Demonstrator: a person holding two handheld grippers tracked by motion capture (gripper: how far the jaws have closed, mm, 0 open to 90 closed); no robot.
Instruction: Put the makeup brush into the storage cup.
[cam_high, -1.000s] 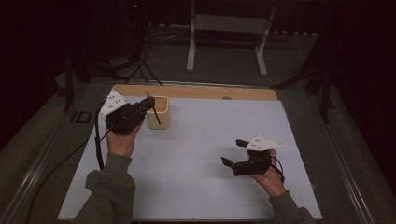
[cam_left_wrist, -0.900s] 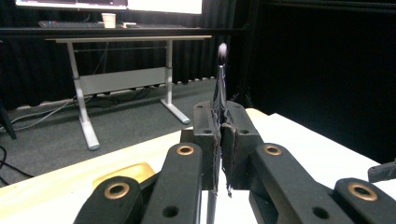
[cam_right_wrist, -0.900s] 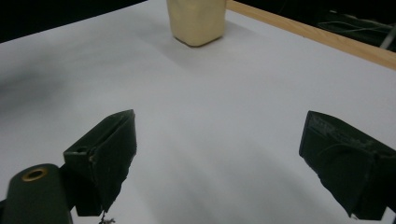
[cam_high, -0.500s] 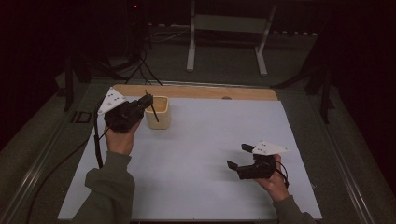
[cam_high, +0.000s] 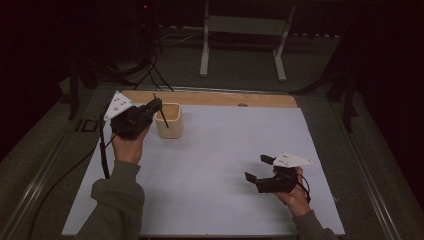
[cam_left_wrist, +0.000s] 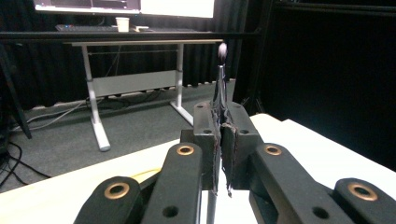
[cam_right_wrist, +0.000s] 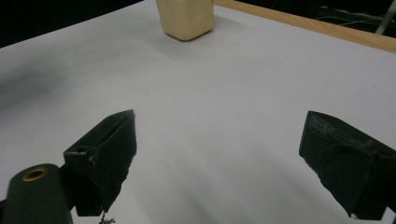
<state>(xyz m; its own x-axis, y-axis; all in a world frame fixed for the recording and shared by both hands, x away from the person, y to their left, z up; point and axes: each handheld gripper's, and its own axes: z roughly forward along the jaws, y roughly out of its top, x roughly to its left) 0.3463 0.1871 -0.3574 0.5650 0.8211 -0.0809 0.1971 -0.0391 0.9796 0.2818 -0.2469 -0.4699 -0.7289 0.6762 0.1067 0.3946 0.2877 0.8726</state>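
two grippers: one working, one idle
left gripper (cam_high: 156, 104): clamped on thin stick (cam_high: 163, 118), tip angled into cup (cam_high: 169, 120)
right gripper (cam_high: 259, 168): jaws wide, empty, parked aside

Black tongs (cam_high: 159, 106) w/ brass rivets, grey 3-corner plates, black cables; olive-green sleeves (cam_high: 117, 200).

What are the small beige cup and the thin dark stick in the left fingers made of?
Small beige cup: probably matte plastic or ceramic; even, dull colour, soft rounded corners. Thin dark stick: glossy, maybe plastic or metal, with a small pale tip; too thin to tell for sure.
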